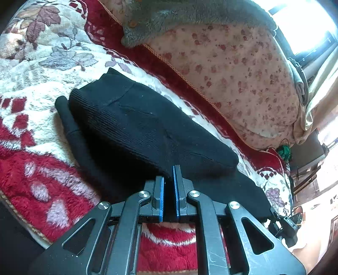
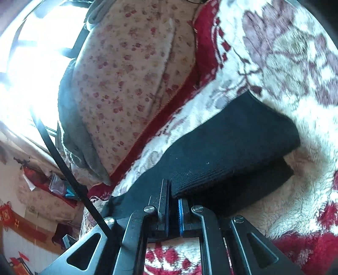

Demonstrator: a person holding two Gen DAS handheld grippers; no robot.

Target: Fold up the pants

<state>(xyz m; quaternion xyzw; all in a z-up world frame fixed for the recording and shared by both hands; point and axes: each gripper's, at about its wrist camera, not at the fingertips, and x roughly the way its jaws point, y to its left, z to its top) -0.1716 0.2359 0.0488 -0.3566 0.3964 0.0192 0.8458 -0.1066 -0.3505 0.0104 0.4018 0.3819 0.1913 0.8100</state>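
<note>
Black ribbed knit pants (image 1: pixel 135 127) are lying on the fluffy red and cream floral blanket (image 1: pixel 31 105) that covers the bed, already doubled over so there's a thick upper layer sitting on a flatter lower layer that sticks out underneath. In the left wrist view you can see the ribbed waistband end at the far side and a rolled edge of the lower layer poking out along the left.

Left gripper (image 1: pixel 168 184) is right at the near edge of the folded pile, blue-padded fingers (image 1: pixel 161 196) pulled close together with just a narrow gap. The fabric edge sits right at the tips, but I honestly can't tell if any cloth is pinched between them.

Right gripper (image 2: pixel 173 194) is at the near corner of the pants (image 2: pixel 221 148) too. Its jaws are nearly together and the ribbed hem of the upper layer hangs right over the tips, hiding what's between them, so same story, can't say if it's actually clamped on cloth.

Behind the pants there's a big pale pink quilt with small red flowers (image 1: pixel 232 69) rolled up, with a grey fleece blanket (image 1: pixel 190 12) draped on top of it. Bright window glare washes out the far side in both views.
</note>
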